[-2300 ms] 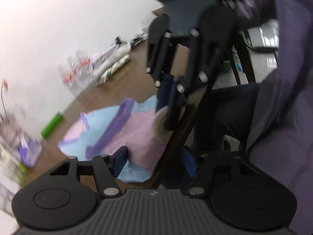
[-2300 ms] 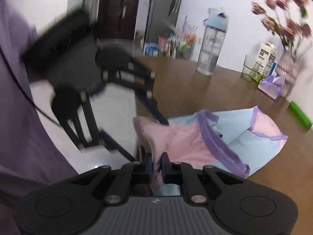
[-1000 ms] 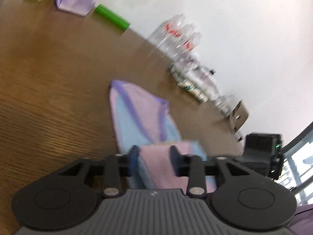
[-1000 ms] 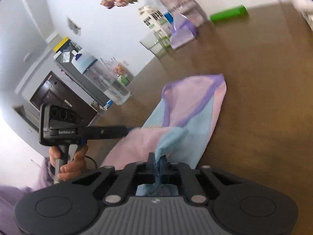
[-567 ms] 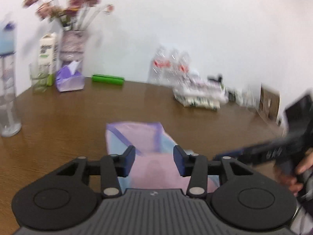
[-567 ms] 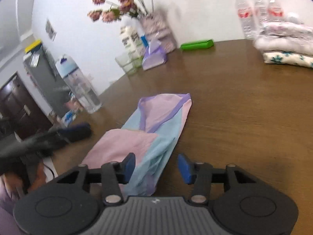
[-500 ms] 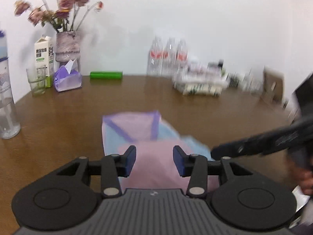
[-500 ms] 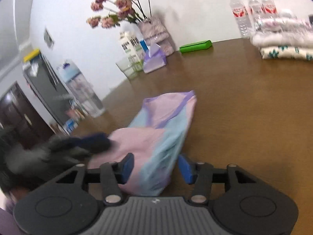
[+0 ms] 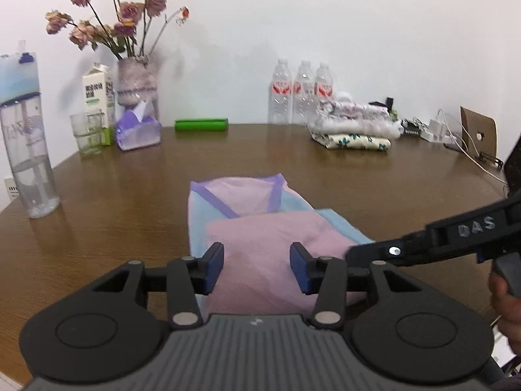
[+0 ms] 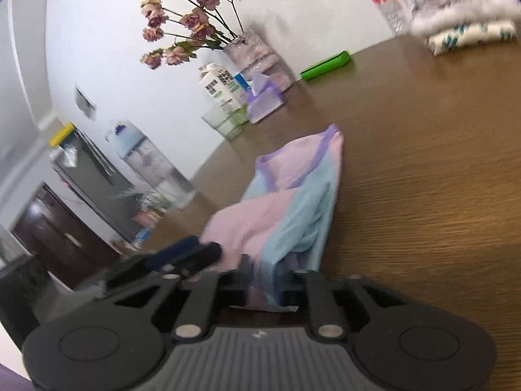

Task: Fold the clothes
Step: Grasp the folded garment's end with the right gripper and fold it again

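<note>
A pink and light-blue garment with purple trim point(image 9: 260, 228) lies partly folded on the brown wooden table point(image 9: 358, 169); its pink lower half is turned up over the blue part. My left gripper point(image 9: 257, 268) hovers open over the pink near end, with nothing between its blue pads. My right gripper point(image 10: 268, 277) looks shut on the bunched blue-pink near right corner of the garment point(image 10: 293, 202), which rises slightly; this view is blurred. In the left wrist view the right gripper point(image 9: 361, 249) reaches in from the right, held by a hand point(image 9: 504, 296).
A large water bottle point(image 9: 27, 137) stands at the left edge. At the back are a glass point(image 9: 86, 133), milk carton point(image 9: 97, 97), flower vase point(image 9: 136, 78), tissue pack point(image 9: 138, 127), green tube point(image 9: 201, 125), three bottles point(image 9: 302, 91), folded clothes point(image 9: 355, 130) and cables point(image 9: 456, 137).
Both grippers let go of the folded-over pink half and drew back open. The right gripper has since narrowed onto the garment's near right corner; the left stays open.
</note>
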`<action>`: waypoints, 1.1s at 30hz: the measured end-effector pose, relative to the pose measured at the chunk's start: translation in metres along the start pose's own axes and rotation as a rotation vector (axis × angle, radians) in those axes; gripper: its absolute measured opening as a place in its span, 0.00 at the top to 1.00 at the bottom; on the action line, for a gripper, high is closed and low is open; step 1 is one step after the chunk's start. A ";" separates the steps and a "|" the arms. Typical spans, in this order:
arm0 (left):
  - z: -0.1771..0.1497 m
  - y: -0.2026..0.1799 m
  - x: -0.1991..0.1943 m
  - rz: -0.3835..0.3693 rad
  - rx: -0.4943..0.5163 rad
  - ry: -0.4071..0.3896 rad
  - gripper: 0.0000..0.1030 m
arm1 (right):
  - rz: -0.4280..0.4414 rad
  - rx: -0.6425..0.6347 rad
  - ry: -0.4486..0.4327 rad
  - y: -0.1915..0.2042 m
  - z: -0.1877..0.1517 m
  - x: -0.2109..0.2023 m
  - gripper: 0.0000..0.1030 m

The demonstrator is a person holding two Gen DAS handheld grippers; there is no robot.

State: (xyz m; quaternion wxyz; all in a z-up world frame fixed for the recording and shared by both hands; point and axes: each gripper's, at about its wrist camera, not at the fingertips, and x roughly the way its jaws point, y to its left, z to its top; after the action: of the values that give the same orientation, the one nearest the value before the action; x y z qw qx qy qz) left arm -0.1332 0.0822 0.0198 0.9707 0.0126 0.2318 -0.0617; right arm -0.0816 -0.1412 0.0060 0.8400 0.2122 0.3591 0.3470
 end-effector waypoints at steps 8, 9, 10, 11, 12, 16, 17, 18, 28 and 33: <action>-0.005 -0.007 0.010 0.022 0.052 0.063 0.54 | 0.047 0.069 0.064 -0.023 0.006 0.012 0.93; -0.005 -0.007 0.010 0.021 0.050 0.066 0.54 | 0.035 0.049 0.060 -0.021 0.007 0.008 0.90; -0.004 -0.005 0.008 0.013 0.037 0.067 0.54 | 0.023 0.028 0.048 -0.019 0.009 0.005 0.86; -0.002 -0.004 0.006 0.010 0.025 0.061 0.53 | 0.011 0.004 0.024 -0.017 0.012 0.002 0.85; 0.001 -0.002 0.003 0.013 0.017 0.044 0.53 | -0.001 -0.019 0.001 -0.015 0.015 -0.001 0.84; 0.013 -0.007 0.000 0.013 0.044 -0.022 0.53 | -0.050 -0.113 -0.094 -0.005 0.026 -0.012 0.84; 0.012 -0.011 0.006 0.017 0.058 -0.001 0.53 | -0.051 -0.129 -0.097 -0.003 0.027 -0.010 0.84; 0.012 -0.015 0.011 0.021 0.071 0.021 0.54 | -0.038 -0.135 -0.069 -0.003 0.027 -0.003 0.87; 0.033 0.020 0.028 -0.040 -0.035 0.097 0.44 | -0.122 -0.297 -0.017 0.017 0.039 0.012 0.85; 0.088 0.079 0.091 -0.063 -0.111 0.189 0.50 | -0.229 -0.302 0.025 0.003 0.105 0.051 0.72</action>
State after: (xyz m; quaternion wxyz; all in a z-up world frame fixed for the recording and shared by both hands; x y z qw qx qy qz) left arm -0.0036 0.1453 0.0570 0.9413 -0.0424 0.3257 -0.0776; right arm 0.0214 -0.1127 0.0531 0.8918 0.0372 0.3350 0.3019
